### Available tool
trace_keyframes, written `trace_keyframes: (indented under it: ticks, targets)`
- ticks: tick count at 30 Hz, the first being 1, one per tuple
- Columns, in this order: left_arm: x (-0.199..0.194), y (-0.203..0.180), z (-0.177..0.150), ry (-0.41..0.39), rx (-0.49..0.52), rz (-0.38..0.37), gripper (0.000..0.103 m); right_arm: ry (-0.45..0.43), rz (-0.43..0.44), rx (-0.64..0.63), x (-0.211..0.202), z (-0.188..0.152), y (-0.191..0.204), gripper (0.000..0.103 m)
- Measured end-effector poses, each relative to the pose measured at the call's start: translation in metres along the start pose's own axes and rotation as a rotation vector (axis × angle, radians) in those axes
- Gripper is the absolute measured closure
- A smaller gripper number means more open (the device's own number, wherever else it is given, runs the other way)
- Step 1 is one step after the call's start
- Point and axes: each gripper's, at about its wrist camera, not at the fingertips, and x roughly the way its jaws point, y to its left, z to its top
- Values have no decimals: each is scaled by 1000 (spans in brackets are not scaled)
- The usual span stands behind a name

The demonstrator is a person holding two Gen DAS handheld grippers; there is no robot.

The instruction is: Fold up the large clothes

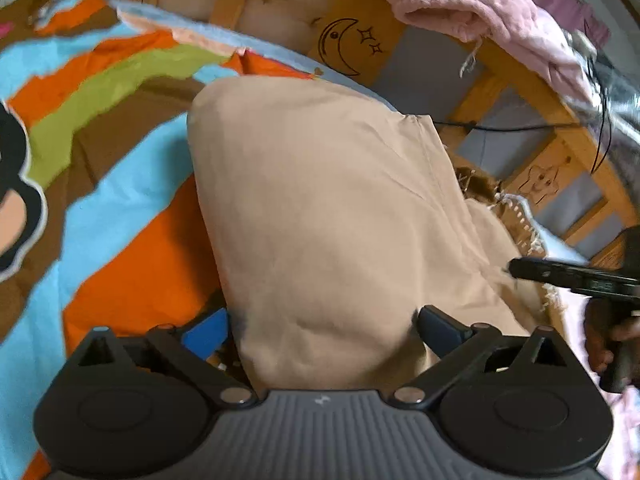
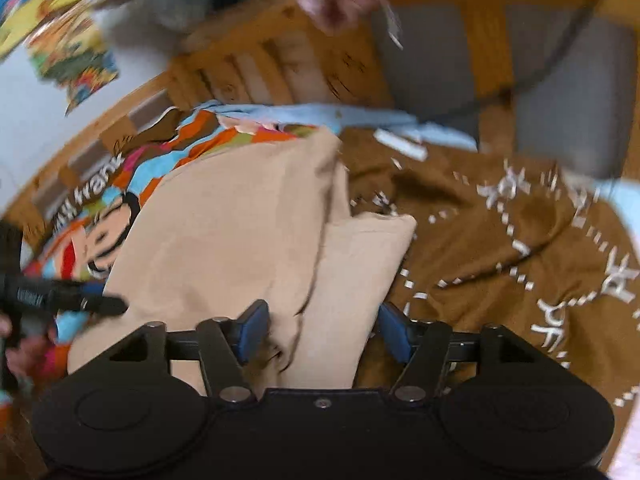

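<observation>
Nearest the lens in both wrist views sat the black gripper bodies, each with two blue-padded fingers reaching onto a tan garment. That garment lay partly folded on a cartoon-print bedspread, and every other place is given from it. One left gripper straddled its near end with jaws spread wide, the cloth bulging up between the pads but not visibly pinched. One right gripper stood at the garment's near right edge, where a narrower flap lay beside the main panel; its jaws were parted with the cloth between them, and no firm pinch showed through the blur. Beyond the garment's far side ran a wooden bed rail with a moon and stars drawn on it; above and to the right of the garment a pink fleece hung over the rail. Right of the garment spread one brown blanket with white stitching. By my reckoning the tan cloth was soft, light and limp, likely to sag and slide rather than hold a crease, so it wanted taking at its corners or along a seam edge. Counted: one tan garment, two grippers, one bedspread, one brown blanket, one pink fleece.
</observation>
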Motion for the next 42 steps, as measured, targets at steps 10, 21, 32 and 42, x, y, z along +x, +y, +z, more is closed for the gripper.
trace_keyframes:
  ticks: [10,21,32,42]
  targets:
    - [29,14,12,78,-178,-73,8,41,26,51,18,-9,10,73]
    - [-5,-35,40,47,-56,47,38,-90,103,-39,-13,-7,67,96]
    - [-34,-25,124,-97,193,82,39,-277,75,-154,13,42,116,97]
    - [42,66,133,-82,7,100,28,-231,-62,-62,106,77,88,96]
